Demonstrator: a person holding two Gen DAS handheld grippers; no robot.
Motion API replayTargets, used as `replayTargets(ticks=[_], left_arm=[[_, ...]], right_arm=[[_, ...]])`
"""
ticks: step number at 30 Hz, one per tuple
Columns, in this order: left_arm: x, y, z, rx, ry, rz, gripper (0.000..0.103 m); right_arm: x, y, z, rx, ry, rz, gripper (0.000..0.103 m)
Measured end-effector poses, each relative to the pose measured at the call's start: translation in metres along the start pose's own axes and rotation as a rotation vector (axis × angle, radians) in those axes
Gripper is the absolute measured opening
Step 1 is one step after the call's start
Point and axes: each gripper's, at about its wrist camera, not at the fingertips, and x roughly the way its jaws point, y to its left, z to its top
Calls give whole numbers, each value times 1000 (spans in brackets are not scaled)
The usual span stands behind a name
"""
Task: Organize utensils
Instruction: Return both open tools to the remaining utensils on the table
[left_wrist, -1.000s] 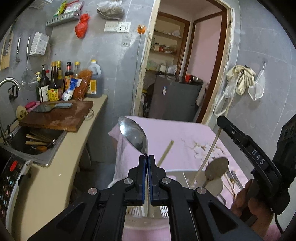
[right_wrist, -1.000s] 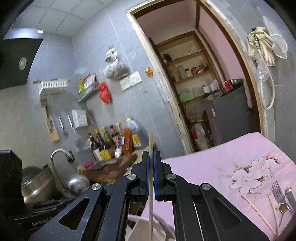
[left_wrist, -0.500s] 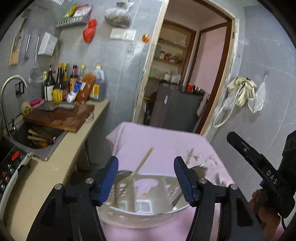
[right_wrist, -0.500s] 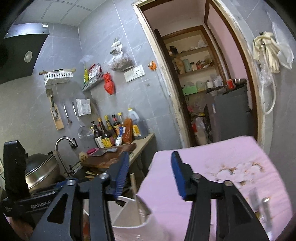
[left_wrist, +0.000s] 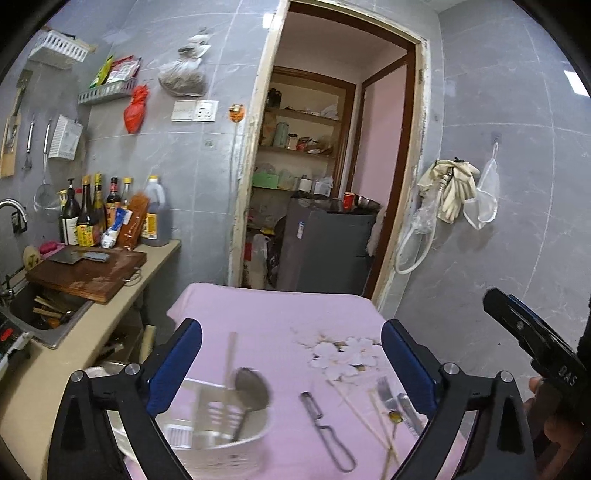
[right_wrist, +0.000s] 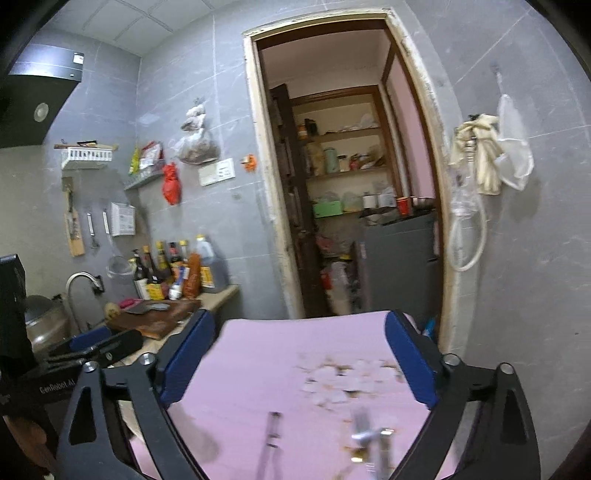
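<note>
My left gripper (left_wrist: 291, 363) hangs above the pink tablecloth (left_wrist: 273, 317), its jaws opening wide with nothing between them. Below its left finger stands a white slotted utensil basket (left_wrist: 221, 439) that holds a metal spoon (left_wrist: 251, 387) and a chopstick (left_wrist: 231, 358). A peeler (left_wrist: 328, 428), loose chopsticks (left_wrist: 369, 410) and a fork and knife (left_wrist: 391, 398) lie on the cloth to the right. My right gripper (right_wrist: 299, 362) is also opening and empty. Beneath it the peeler (right_wrist: 271, 439) and fork (right_wrist: 365, 432) are blurred.
A beige counter (left_wrist: 55, 365) runs along the left with a wooden cutting board (left_wrist: 85, 275), a sink (left_wrist: 40, 314) holding chopsticks, and sauce bottles (left_wrist: 107, 218). Behind the table is a doorway with a grey cabinet (left_wrist: 325, 251).
Both grippers went from shut to wide open. The left let go of the spoon and the right let go of the chopstick; both now stand in the basket. Both hands drew back and rose.
</note>
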Motion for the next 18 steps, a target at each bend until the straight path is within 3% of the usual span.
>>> replayTargets(ticks=[4,6,11,18], left_arm=[[9,-24,-7,12,1,-4,100],[16,-37,-11,25,13,-7,100],[33,-65,-23,46,57,-23,100],[62,-83,-45,56,118,-4,100]], right_arm=[[-6,-31,-1,1,18,-52,96],[-6,-49,-4,8,34,-77,102],[-4,-90,-16,47,83,-140,102],[13,-129,-43,84,137,-151,102]])
